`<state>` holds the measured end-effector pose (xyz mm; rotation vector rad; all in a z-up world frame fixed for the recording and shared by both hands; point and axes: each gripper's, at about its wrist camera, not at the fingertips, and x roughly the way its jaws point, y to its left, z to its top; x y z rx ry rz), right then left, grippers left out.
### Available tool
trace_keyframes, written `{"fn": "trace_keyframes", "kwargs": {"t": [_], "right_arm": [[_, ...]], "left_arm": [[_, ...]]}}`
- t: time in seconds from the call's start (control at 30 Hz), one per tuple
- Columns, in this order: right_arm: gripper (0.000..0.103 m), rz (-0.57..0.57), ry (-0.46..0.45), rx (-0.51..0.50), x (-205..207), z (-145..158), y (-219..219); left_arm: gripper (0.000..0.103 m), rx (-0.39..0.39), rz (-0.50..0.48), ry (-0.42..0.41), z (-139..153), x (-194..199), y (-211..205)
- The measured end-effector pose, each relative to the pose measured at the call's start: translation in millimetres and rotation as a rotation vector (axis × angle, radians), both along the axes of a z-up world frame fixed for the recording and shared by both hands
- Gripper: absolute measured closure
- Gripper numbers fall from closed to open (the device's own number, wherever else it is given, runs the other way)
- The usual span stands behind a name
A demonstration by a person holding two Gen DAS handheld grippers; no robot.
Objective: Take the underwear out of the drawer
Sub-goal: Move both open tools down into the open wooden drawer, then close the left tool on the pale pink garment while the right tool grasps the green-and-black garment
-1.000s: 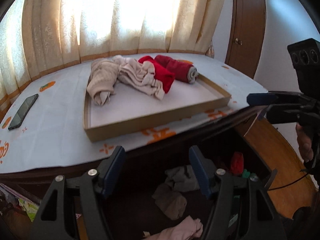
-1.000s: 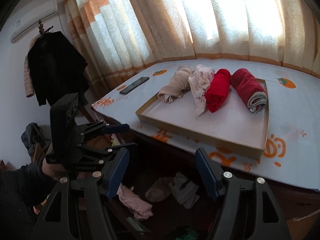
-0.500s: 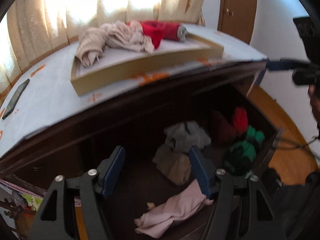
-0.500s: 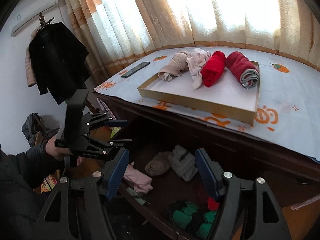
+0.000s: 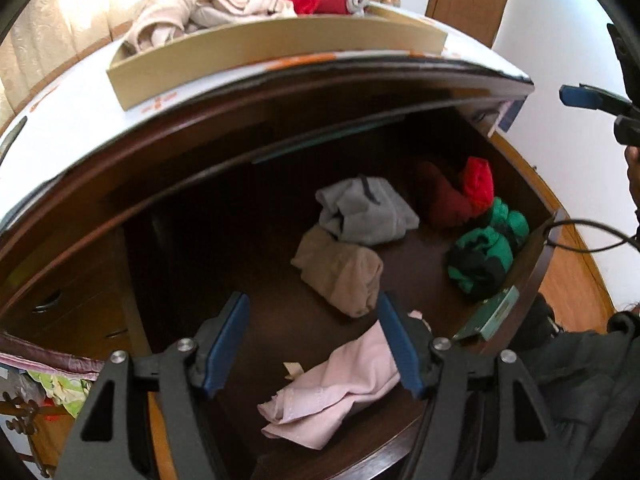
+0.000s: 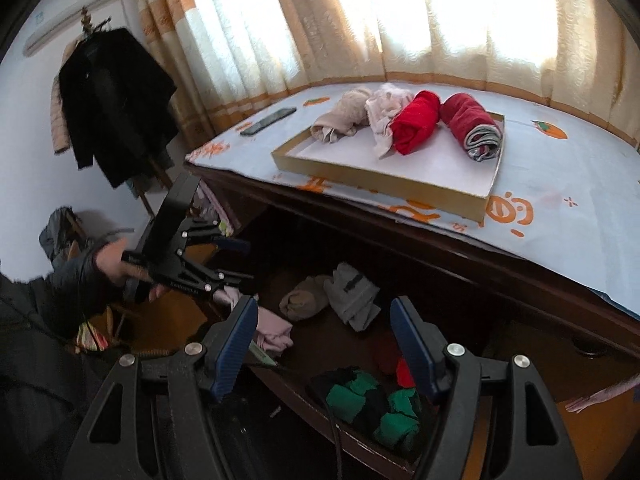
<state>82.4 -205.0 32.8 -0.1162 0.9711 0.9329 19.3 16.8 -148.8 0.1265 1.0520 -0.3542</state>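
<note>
Drawer [image 5: 532, 264] open below the tabletop's [image 6: 568, 216] front edge; dark wood floor bare across its left half, clothes bunched centre and right.

Left gripper [image 5: 312, 338] angled down over the drawer, jaws wide apart, nothing between the pads. Pink underwear [image 5: 340, 392] lies just under it near the drawer's front edge, partly behind the right finger. Can't tell if that finger touches the fabric.

Tan piece [image 5: 340, 276] just beyond the pink one, touching a grey piece [image 5: 364, 212] behind it. Dark red roll [image 5: 444, 200] and bright red roll [image 5: 478, 182] sit at the back right corner. Green-and-black bundle [image 5: 484, 252] lies against the right wall. A green-edged flat item [image 5: 492, 316] leans on that wall near the front corner.

Tabletop lip overhangs the back of the drawer, so headroom is tight there; front half is open from above.

Right gripper [image 6: 324, 340] hovers above the drawer's right end, jaws wide apart, empty. A black cable [image 6: 334, 428] runs across the drawer's front edge below it.

On the tabletop: shallow cardboard tray [image 6: 384, 182] near the front edge, holding four rolled garments [image 6: 412, 124] along its far side, near half bare. Phone [image 6: 268, 121] at the far left of the tabletop. Black coat [image 6: 116, 104] hangs on a rack to the left, well apart.
</note>
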Motion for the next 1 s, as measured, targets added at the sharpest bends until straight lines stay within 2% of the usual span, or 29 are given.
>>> {"fn": "trace_keyframes", "kwargs": {"t": [0.2, 0.37, 0.7, 0.83, 1.0], "right_arm": [[0.032, 0.057, 0.031, -0.090, -5, -17, 1], [0.032, 0.058, 0.060, -0.131, -7, -25, -11], [0.032, 0.068, 0.087, -0.208, -4, -38, -26], [0.032, 0.066, 0.093, -0.232, 9, -53, -29], [0.032, 0.122, 0.116, -0.312, 22, -83, -19]], "left_arm": [[0.036, 0.037, -0.055, 0.040, -7, -1, -4], [0.036, 0.060, -0.092, 0.075, -16, 0, -9], [0.036, 0.024, -0.096, 0.156, -29, 10, -3], [0.036, 0.032, -0.112, 0.187, -34, 13, -4], [0.036, 0.059, -0.130, 0.218, -41, 16, -7]]}}
